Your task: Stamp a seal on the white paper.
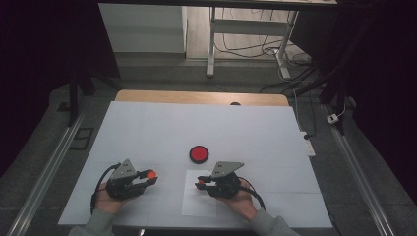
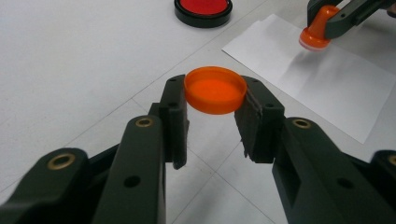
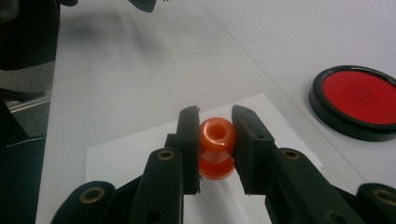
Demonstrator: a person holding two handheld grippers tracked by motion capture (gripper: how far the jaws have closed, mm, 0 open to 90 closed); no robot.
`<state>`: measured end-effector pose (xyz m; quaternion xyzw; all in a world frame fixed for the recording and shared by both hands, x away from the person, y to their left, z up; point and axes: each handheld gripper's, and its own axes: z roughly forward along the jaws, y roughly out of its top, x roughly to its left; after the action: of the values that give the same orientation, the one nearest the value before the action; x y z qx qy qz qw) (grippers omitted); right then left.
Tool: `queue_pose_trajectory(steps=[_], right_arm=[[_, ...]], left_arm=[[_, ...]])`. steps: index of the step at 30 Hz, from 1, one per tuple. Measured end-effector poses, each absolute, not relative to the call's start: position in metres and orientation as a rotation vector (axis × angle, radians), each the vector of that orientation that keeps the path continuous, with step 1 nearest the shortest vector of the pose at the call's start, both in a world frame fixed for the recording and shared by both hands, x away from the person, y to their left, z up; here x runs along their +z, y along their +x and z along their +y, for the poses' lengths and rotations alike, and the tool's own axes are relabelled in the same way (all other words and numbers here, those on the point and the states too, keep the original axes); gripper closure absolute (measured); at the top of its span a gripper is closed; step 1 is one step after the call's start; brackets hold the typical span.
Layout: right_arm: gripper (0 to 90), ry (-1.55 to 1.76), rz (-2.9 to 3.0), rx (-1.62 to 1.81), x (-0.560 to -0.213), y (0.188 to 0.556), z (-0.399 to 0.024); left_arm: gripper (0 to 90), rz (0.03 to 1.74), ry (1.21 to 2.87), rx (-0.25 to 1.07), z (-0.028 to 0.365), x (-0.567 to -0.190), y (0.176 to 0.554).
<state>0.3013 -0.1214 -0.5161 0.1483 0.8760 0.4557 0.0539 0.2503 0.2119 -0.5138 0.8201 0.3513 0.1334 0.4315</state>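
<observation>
The white surface (image 1: 147, 128) carries a sheet of paper (image 1: 199, 199) and, beyond it, a red ink pad (image 1: 199, 154). The right tool (image 3: 215, 140) is clamped on an orange stamp (image 3: 216, 147), just above the paper. The left tool (image 2: 215, 95) grips an orange cap (image 2: 215, 89), well apart.
</observation>
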Motion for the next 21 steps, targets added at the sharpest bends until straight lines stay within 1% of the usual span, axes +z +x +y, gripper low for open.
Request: queue_pose_trajectory(steps=[21], right_arm=[[71.8,0.439,2.677,1.31,-0.5249,0.3019,-0.118]], left_arm=[[65.0,0.876,2.044,0.33,0.2123,-0.5138,0.2507]])
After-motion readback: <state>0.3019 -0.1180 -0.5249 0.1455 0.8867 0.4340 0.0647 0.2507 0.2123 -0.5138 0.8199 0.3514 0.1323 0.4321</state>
